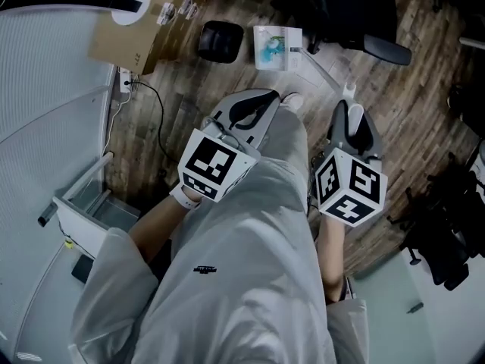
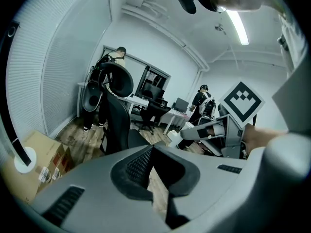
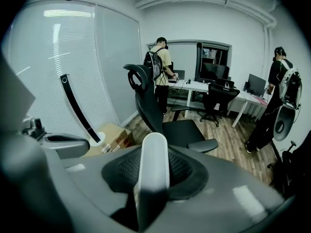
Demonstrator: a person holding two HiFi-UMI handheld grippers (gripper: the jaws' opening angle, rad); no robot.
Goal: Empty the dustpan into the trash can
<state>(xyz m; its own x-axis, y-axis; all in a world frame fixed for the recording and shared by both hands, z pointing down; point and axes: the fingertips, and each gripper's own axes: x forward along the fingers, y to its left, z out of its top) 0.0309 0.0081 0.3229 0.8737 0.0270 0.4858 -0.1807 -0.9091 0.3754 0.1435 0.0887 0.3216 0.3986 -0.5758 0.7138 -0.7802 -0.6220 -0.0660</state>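
Note:
My right gripper (image 1: 351, 114) is shut on a white handle (image 3: 153, 165) that stands up between its black pads. In the head view the handle's tip (image 1: 350, 91) pokes past the jaws, and a thin white stem (image 1: 322, 70) slants away to a white dustpan (image 1: 277, 48) with teal and white scraps in it, above the wooden floor. A black trash can (image 1: 221, 41) stands on the floor just left of the pan. My left gripper (image 1: 250, 112) hovers to the left over my white-clad leg. It is open (image 2: 153, 152), with only floor showing through the narrow gap.
A cardboard box (image 1: 140, 25) lies at the far left beside a white pole base (image 1: 135, 3). A white drawer unit (image 1: 83, 211) is at my left, a black office chair (image 1: 356, 14) stands ahead, and black gear (image 1: 447, 226) sits at the right. Two people (image 3: 161, 64) stand by the desks.

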